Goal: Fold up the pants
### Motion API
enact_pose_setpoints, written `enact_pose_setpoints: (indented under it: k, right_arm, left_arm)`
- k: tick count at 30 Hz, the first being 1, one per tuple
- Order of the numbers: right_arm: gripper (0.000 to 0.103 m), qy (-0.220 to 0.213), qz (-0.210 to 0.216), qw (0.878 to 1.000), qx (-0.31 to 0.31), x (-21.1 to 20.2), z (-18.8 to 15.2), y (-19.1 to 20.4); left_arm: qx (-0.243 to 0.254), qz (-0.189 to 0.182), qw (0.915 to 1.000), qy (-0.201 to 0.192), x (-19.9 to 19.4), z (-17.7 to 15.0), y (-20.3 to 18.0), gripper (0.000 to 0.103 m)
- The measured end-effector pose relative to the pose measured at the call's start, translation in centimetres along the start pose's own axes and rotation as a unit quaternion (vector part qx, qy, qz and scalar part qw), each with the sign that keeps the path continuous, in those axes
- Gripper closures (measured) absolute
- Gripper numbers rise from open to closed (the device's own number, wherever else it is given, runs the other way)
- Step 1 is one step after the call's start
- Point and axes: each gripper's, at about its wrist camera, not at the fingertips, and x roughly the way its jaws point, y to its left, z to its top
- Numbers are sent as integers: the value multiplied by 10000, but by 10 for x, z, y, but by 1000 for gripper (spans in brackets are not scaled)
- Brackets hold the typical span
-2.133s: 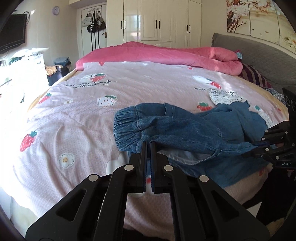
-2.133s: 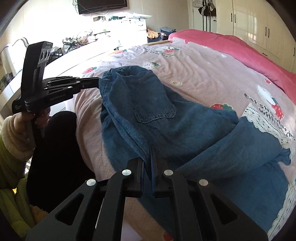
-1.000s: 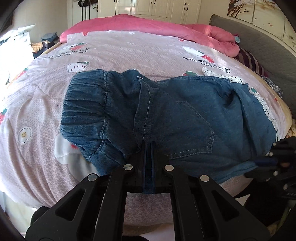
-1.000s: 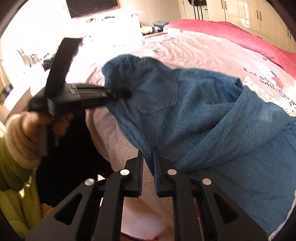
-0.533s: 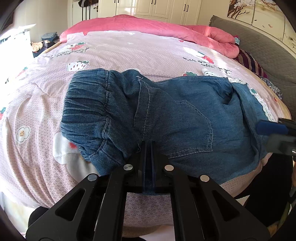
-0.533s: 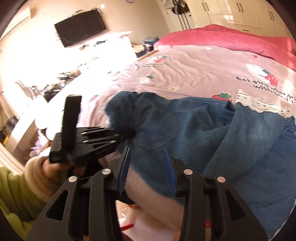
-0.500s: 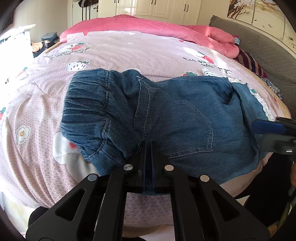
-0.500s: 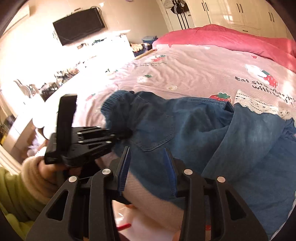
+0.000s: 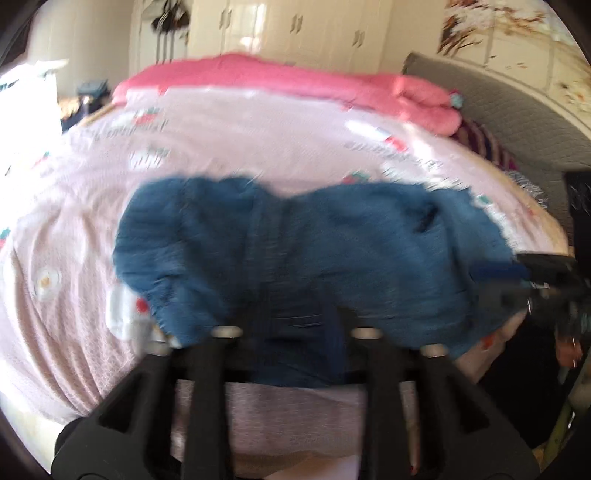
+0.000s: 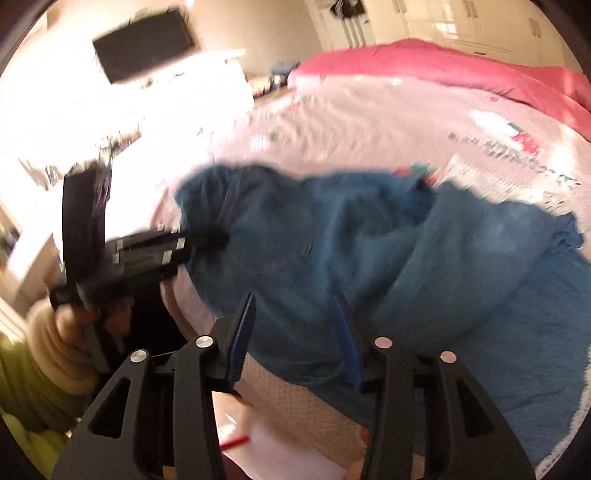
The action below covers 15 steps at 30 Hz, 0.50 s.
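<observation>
Home bedroom, no question. Big bed under pale pink strawberry-print quilt, hot-pink duvet bunched along far side. Grey padded headboard at 2 o'clock in left wrist view. Cream built-in wardrobe at 12, bags hanging at 11. Wall TV at 10 o'clock in right wrist view. All a bit blurry.

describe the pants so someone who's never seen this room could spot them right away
Find the big bed with the pale pink strawberry-print cover. At its near edge lie the denim pants, crumpled. They are the only dark blue thing there, unlike the bright pink blanket at the far side.
</observation>
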Motion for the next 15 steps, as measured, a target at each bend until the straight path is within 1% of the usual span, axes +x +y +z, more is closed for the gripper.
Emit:
enact_pose_setpoints:
  k: [1,2,3,5,7,9,10,12,15]
  right_arm:
    - [54,-117,-13,9999,112,-9,4,-7]
    - [48,-189,-65,9996,189,-15,6,-12]
    - [45,-256,-205,9991,270,-22,10,-20]
    - [41,-337,-519,9974,373,-33,15,-34]
    - [37,-407,-809,9946,508,-40,26,-49]
    - [27,-491,-1003,9917,631,-53,30,-65]
    - [26,-506,-1112,9903,662,-56,34,-70]
    - [21,-512,-1262,9886,645,-59,40,-82]
    - [18,-391,-1482,9869,508,-54,50,-97]
  left_arm:
    - [63,-48,10000,-51,-5,3,-7,59]
    - [113,-73,9999,-100,-8,5,-12,58]
    - [173,-135,9996,-182,-12,9,-20,57]
    - [277,-314,9988,-264,-17,17,-34,46]
    - [437,-470,9975,-282,-17,27,-51,41]
    - [583,-685,9955,-284,-13,34,-68,38]
    - [648,-793,9945,-240,-8,37,-76,36]
    - [745,-1009,9921,-74,2,41,-93,36]
    - [726,-1411,9869,280,23,43,-114,36]
